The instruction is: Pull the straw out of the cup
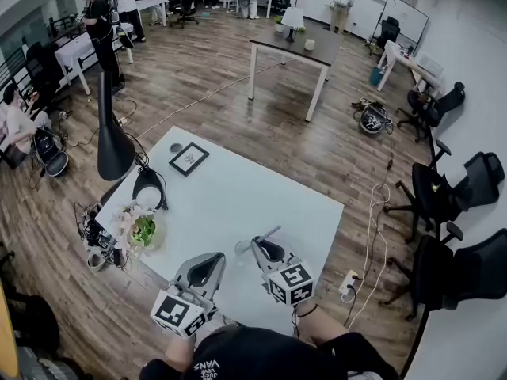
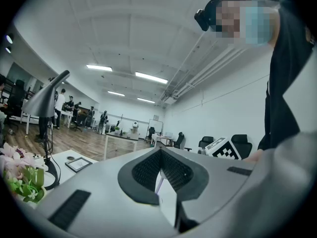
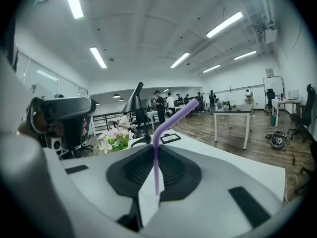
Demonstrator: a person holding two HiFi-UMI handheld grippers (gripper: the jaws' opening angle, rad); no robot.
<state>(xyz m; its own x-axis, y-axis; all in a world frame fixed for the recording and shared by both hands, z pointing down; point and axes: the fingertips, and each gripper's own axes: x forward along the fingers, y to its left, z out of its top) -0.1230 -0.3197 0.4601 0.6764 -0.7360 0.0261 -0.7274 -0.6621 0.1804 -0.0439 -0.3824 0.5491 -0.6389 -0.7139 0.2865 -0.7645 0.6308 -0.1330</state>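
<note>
The pull looks all but finished. The right gripper (image 3: 156,151) is clamped on the straw (image 3: 174,119) just below its bend. In the right gripper view the straw's lower end hangs free under the jaws, with no cup around it, so I judge it is already out. What seems left is to carry it clear or set it down. The straw is thin, pale purple and bendy. Its long part stands nearly upright between the jaws, and its short top leans toward 2 o'clock. In the head view it sits over the near edge of the white table (image 1: 238,188), toward 6 o'clock. A faint clear rim that I take for the cup (image 1: 242,248) is just at the right gripper's 9 o'clock, too dim to be sure of. The left gripper (image 1: 212,264) hovers beside it, further toward 9 o'clock. Its jaws are together, and I can make out nothing held in them.
</note>
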